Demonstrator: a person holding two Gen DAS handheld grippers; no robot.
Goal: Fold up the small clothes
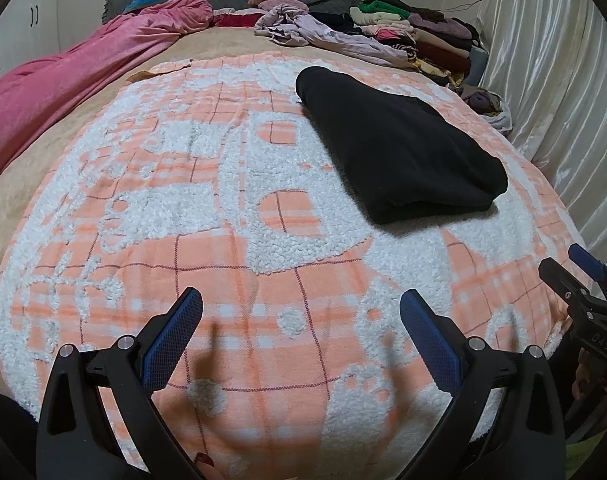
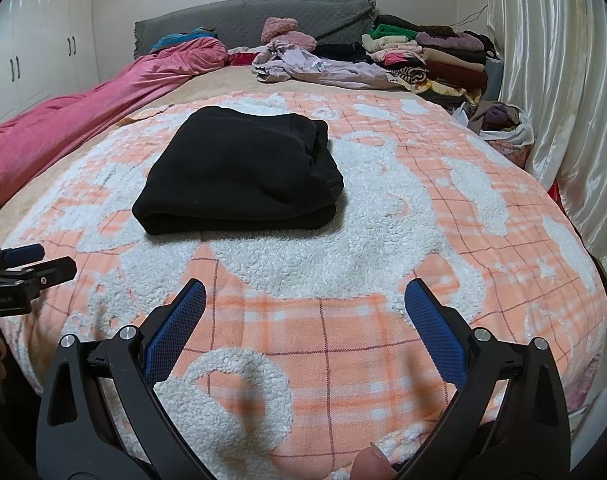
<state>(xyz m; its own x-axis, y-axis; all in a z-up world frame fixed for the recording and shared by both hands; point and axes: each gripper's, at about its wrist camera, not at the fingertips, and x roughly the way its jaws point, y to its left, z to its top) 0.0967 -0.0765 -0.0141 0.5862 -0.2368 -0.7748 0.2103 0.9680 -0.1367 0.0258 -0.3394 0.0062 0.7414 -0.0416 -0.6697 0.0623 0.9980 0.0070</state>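
Left gripper: jaws spread wide, nothing between the 2 blue pads, held low over the near part of the blanket; also seen at the left edge of the right wrist view.
Right gripper: jaws spread wide and empty, above the near edge of the blanket; its tips show at the right edge of the left wrist view.
Black garment: folded into a thick rectangular bundle, lying flat on the blanket, well ahead of both grippers and touching neither; in the left wrist view it sits ahead and to the right.
Blanket: orange-and-white plaid with fluffy white patterns, spread over the bed under the garment.
Pink duvet: bunched along the left side of the bed, apart from the blanket's work area.
Lilac clothes: loose, unfolded heap at the far end of the bed.
Stack of folded clothes: many colours, piled at the far right corner beside the curtain.
Curtain: pale, shiny, hanging along the right side.
Headboard: grey, quilted, behind the piles.
Fingertip: visible at the bottom edge under the right gripper.
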